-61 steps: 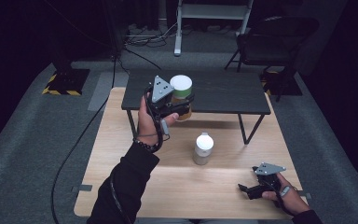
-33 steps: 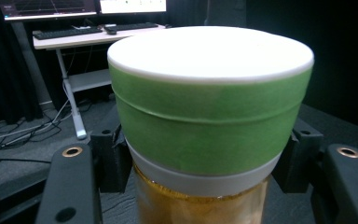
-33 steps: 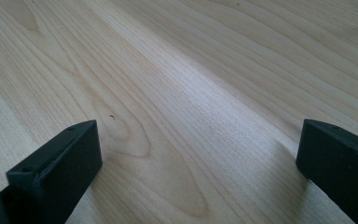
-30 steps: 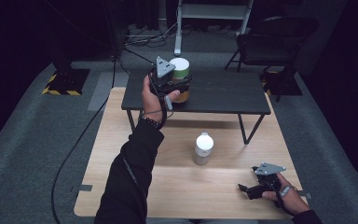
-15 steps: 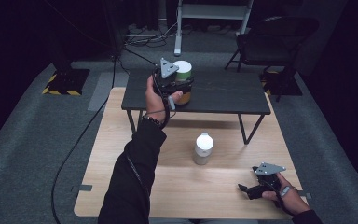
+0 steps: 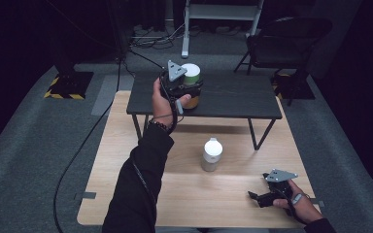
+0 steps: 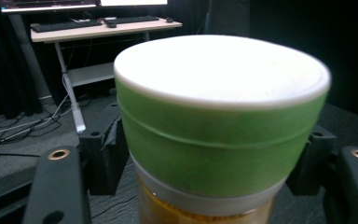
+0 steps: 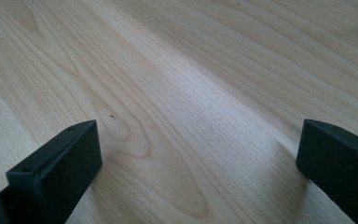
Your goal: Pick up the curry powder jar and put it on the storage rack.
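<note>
The green-banded jar (image 6: 191, 86) with a white lid was seen standing on the dark table (image 6: 233, 99), near its left end. The left tool (image 6: 187, 90) was placed around it just below the green band, and its jaws had just been opening. In the left gripper view, the jar (image 7: 219, 135) stood between the two jaws with a slight gap visible on each side, so it was judged to be released rather than gripped.

If the left tool were withdrawn at a slant, the jar could be clipped by a jaw and tipped or dragged, since little clearance was left. A top-heavy jar might be toppled that way.

The right tool (image 6: 263, 198) was rested low over the wooden table (image 6: 126, 160), its jaws spread wide and empty. A white bottle (image 6: 212, 154) stood on the wooden table, well apart from both tools, and was judged unlikely to be disturbed.
</note>
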`<state>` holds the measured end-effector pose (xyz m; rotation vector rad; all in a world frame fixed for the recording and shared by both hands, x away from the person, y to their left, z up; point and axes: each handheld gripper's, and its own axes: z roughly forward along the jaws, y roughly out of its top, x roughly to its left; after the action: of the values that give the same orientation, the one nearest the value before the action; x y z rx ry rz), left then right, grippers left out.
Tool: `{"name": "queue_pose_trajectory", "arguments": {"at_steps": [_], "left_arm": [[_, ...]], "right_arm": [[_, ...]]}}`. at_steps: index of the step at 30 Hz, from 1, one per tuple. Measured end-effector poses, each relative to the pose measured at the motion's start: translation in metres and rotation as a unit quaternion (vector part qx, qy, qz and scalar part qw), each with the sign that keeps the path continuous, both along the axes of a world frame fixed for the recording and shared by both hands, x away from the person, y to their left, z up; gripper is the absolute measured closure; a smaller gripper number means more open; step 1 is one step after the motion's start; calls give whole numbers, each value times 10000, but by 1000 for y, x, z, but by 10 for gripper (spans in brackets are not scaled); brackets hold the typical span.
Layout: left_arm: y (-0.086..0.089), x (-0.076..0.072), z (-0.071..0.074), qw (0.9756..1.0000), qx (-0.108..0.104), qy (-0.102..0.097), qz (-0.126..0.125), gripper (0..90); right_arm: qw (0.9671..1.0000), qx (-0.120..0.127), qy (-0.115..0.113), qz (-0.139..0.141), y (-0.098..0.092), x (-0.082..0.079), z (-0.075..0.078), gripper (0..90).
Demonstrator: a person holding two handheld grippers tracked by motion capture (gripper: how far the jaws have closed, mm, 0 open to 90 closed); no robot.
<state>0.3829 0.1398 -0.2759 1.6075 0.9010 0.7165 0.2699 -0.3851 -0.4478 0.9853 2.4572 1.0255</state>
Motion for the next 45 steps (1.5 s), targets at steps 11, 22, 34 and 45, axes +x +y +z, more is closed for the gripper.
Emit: {"name": "queue_pose_trajectory", "arguments": {"at_steps": [11,22,34,45], "left_arm": [[-5,-5,-7,9998,17,-86,188,49],[-6,-23,-8,9988,237,-357,242,29],[-4,-42,-19,9971,548,-468,232,9],[5,-63,-31,9954,777,-563,67,8]], "right_arm": [[10000,1,1,-1,0,0,0,0],[10000,0,0,-1,0,0,0,0],[10000,1,1,-1,0,0,0,0],[10000,-1,0,1,0,0,0,0]]}}
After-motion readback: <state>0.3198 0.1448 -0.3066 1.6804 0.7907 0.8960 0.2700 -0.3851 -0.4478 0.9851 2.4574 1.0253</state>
